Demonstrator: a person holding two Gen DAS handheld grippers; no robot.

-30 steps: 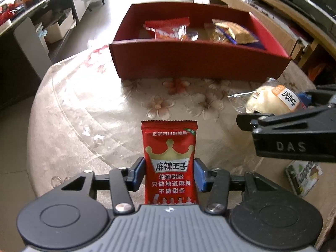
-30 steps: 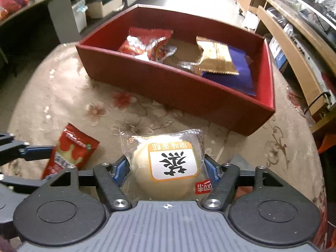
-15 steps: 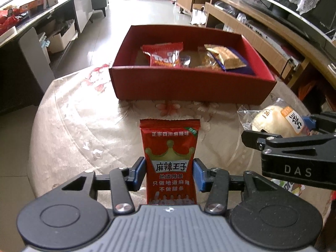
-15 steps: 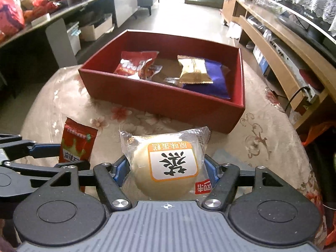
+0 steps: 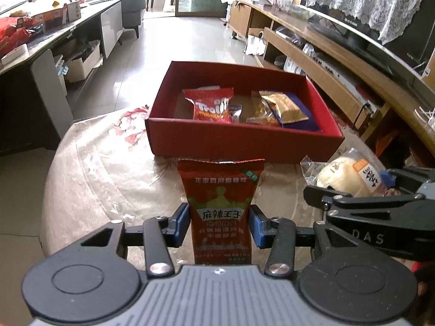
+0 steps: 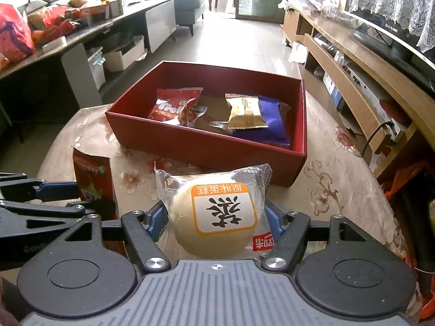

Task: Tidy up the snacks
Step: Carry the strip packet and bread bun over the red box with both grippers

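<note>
My left gripper (image 5: 218, 225) is shut on a red spicy-strip packet (image 5: 220, 203) and holds it upright above the round table, short of the red box (image 5: 244, 138). My right gripper (image 6: 216, 221) is shut on a wrapped pale cake (image 6: 214, 212), also held above the table in front of the box (image 6: 206, 146). The box holds a red snack bag (image 5: 212, 104), a gold packet (image 5: 284, 107) and a blue packet (image 6: 272, 122). Each gripper shows in the other's view: the right one (image 5: 380, 206) beside the left, the left one (image 6: 49, 198) with its packet (image 6: 93, 179).
The round table (image 5: 89, 179) has a floral cloth under clear plastic. A long wooden TV bench (image 5: 326, 62) runs along the right, a dark counter with clutter (image 5: 40, 35) along the left. Tiled floor lies beyond the box.
Both grippers have lifted with their snacks and tilted up, so the box looks lower and farther and more of the room shows. Both grips are unchanged.
</note>
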